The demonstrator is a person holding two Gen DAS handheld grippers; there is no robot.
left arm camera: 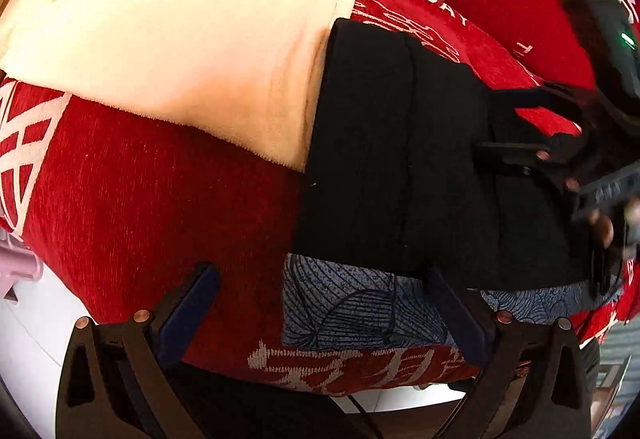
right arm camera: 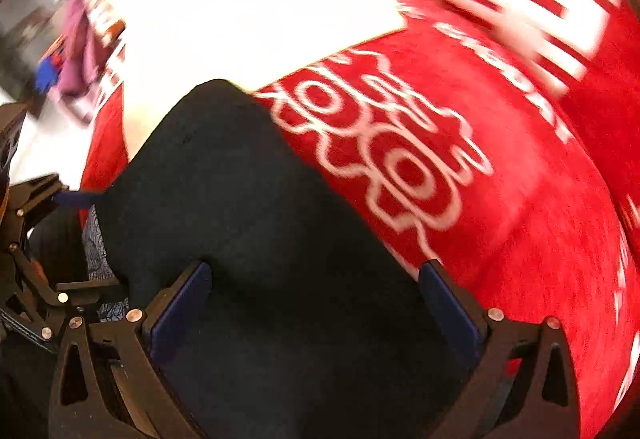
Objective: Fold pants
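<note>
Black pants (left arm camera: 400,159) lie folded into a flat block on a red bedspread (left arm camera: 140,199), partly on a blue-grey patterned cloth (left arm camera: 352,311). My left gripper (left arm camera: 320,279) is open at the near edge of the bed, its right finger touching the pants' near edge. My right gripper (left arm camera: 504,123) reaches in from the right over the pants' right side. In the right wrist view the black pants (right arm camera: 240,199) fill the gap between the wide-apart fingers of my open right gripper (right arm camera: 316,275). The left gripper (right arm camera: 104,239) shows at the left edge.
A cream blanket (left arm camera: 180,39) lies against the pants' left side. The red bedspread (right arm camera: 500,199) carries white patterns. A pink object (left arm camera: 20,263) and white surface (left arm camera: 40,339) sit beyond the bed's left edge. A hand (left arm camera: 600,227) holds the right gripper.
</note>
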